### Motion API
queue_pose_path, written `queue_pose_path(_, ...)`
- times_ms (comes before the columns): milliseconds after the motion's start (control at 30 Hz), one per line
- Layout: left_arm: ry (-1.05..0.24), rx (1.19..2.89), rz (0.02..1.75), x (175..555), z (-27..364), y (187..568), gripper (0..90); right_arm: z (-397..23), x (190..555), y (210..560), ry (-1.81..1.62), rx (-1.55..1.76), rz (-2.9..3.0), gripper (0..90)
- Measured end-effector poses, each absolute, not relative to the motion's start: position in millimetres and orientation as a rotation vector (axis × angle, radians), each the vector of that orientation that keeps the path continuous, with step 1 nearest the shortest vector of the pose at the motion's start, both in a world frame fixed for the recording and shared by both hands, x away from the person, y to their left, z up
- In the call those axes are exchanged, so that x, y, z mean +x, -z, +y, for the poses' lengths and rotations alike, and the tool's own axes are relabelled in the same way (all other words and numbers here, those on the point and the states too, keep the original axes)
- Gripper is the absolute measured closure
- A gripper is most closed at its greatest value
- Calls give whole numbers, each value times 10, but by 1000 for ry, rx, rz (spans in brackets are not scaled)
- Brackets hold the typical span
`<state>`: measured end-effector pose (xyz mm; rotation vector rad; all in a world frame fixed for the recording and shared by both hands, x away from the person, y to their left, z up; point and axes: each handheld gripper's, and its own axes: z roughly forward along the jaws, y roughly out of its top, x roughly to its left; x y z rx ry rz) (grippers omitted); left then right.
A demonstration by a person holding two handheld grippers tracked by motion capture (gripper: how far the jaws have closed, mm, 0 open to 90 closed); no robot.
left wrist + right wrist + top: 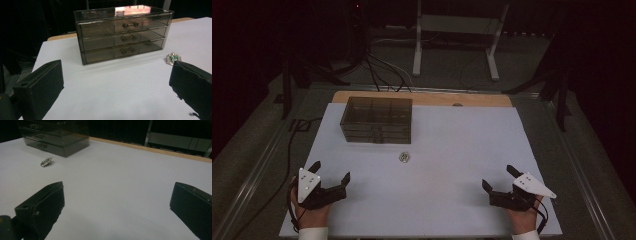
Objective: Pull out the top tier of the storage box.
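Nearest, at the front edge of the white bench: left tongs and right tongs, each in a hand with a white cuff, well apart at opposite corners. Both spread wide, jaws empty, nothing between them but bare bench top. Grey three-cornered plate on top of each. Resting low over the surface, pointed toward the middle and the far side.

Farther in, near the bench's centre and slightly left: a small brooch, silvery with a green middle, lying flat and alone on the white surface. Seen from the left gripper view just past the tip of the right-hand jaw; from the right gripper view off to the upper left. Untouched, well apart from both tongs.

Beyond it, toward the far left: a smoky clear drawer box, three drawers stacked, all shut, small paired knobs on each front. Brooch just in front of the box's right end.

Farthest: strip of wooden edge behind the white top, then dark floor with cables and a white frame stand.
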<state>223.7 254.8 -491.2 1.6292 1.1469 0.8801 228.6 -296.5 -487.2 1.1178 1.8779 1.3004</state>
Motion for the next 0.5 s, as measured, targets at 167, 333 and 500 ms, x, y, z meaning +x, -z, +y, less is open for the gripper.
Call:
queue_pose_path(167, -897, 1628, 1152, 2239, 2547, 4914, 5, -2942, 2281, 4883, -1293, 1111, 1884, 0)
queue_pose_path(333, -896, 1628, 1161, 2261, 2545, 4919, 5, -2910, 2275, 4892, -1295, 1101, 1888, 0)
queue_pose_path(500, -882, 1615, 1167, 2275, 2536, 4908, 5, -2899, 2260, 4899, -1292, 1108, 1887, 0)
